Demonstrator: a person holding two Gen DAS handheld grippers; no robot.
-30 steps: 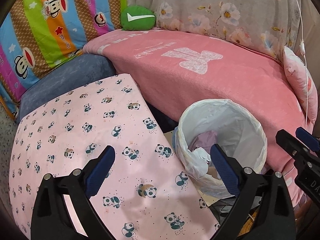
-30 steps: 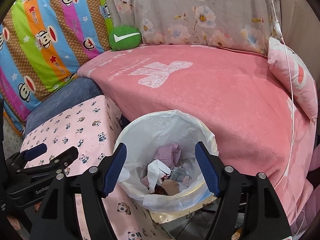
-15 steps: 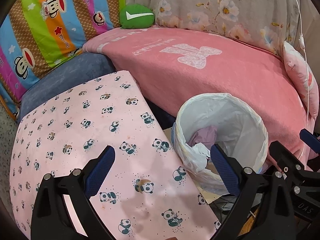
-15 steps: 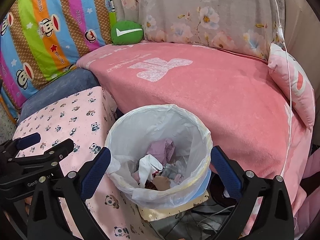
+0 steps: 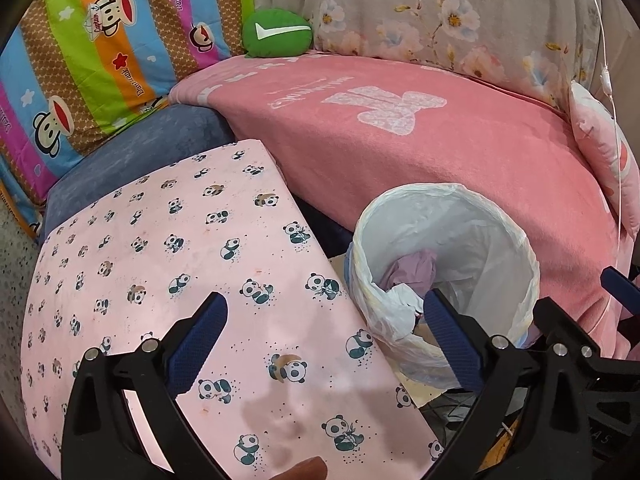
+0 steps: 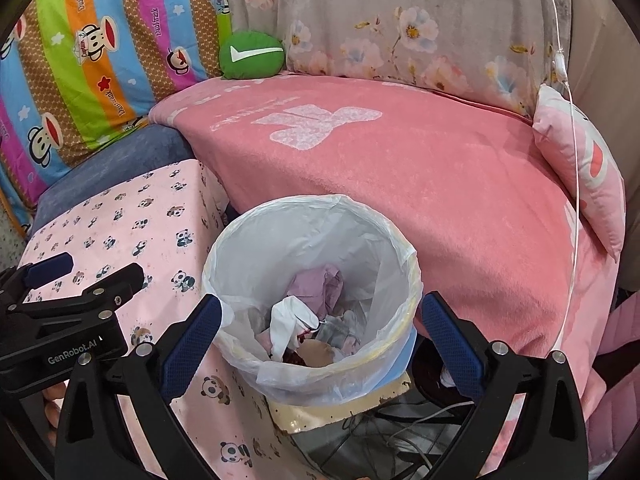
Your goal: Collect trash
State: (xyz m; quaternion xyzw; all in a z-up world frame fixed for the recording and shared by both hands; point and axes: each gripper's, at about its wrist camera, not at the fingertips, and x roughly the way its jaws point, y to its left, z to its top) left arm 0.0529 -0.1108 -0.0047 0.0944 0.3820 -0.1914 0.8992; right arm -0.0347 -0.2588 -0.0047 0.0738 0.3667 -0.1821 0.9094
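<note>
A round trash bin (image 6: 384, 240) lined with a white plastic bag stands between the panda-print table and the pink bed; it also shows in the left wrist view (image 5: 516, 240). Crumpled trash (image 6: 312, 312) of white and lilac paper lies inside it. My right gripper (image 6: 320, 328) is open and empty, hovering over the bin's near rim with a finger on each side. My left gripper (image 5: 324, 328) is open and empty above the pink panda-print tabletop (image 5: 160, 240), left of the bin. It shows at the left of the right wrist view.
A pink blanket-covered bed (image 6: 400, 160) lies behind the bin, with a green cushion (image 6: 252, 56), striped monkey bedding (image 6: 80, 60) and a pink pillow (image 6: 580, 168). Cables (image 6: 400, 432) lie on the floor under the bin. A white cord (image 6: 572, 160) hangs at right.
My right gripper has opened wide and pulled back from the bin, so the bin now shows whole. My left gripper has stayed open and shifted only slightly.
</note>
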